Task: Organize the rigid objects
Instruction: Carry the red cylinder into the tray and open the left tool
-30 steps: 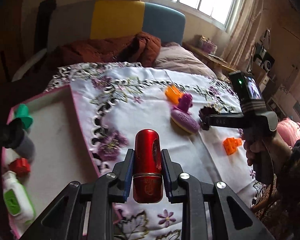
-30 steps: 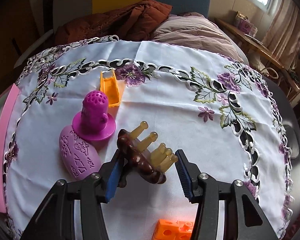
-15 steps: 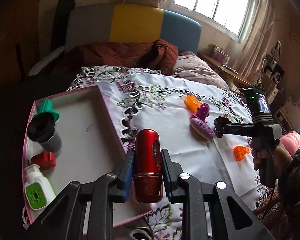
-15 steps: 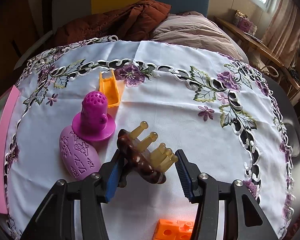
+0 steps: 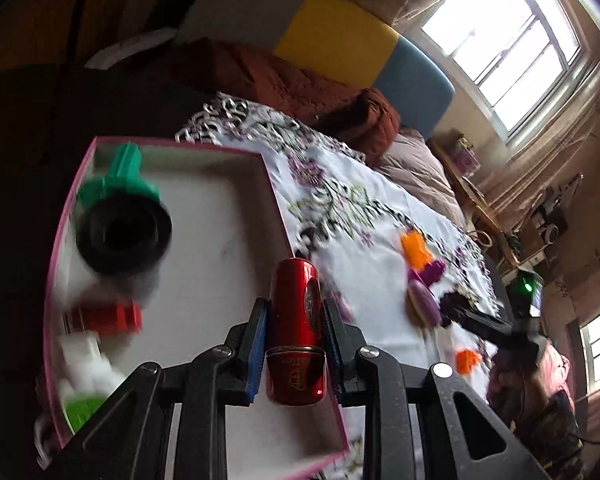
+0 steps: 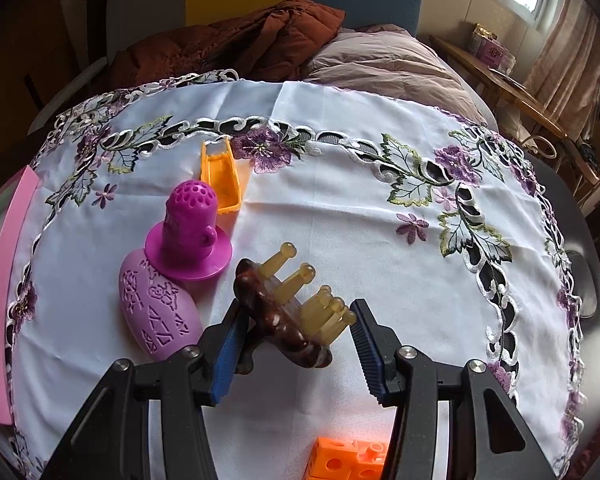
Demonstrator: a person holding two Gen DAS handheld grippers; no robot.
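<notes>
In the left wrist view, my left gripper [image 5: 294, 334] is clamped on a glossy red metal cylinder [image 5: 297, 332], pinched across its middle so it points forward along the fingers. It hangs over the near right part of a shallow pink-rimmed white tray [image 5: 56, 240]. The tray's left side is taken by a green plastic funnel-shaped piece [image 5: 120, 180], a black round cup [image 5: 122, 236], a red plastic block [image 5: 108, 316] and a white bottle with a green label [image 5: 86, 384]; the bare white floor below the cylinder is the free room I judge best for setting it down, clear of the right rim.

In the right wrist view, my right gripper [image 6: 292, 344] stands partly open around a brown hair claw with amber teeth [image 6: 288, 312]; the left pad touches it, the right stands just off the teeth. A magenta perforated plastic cup toy [image 6: 188, 232] and a lilac oval patterned case [image 6: 156, 312] crowd the left side, while open cloth lies to the right.
</notes>
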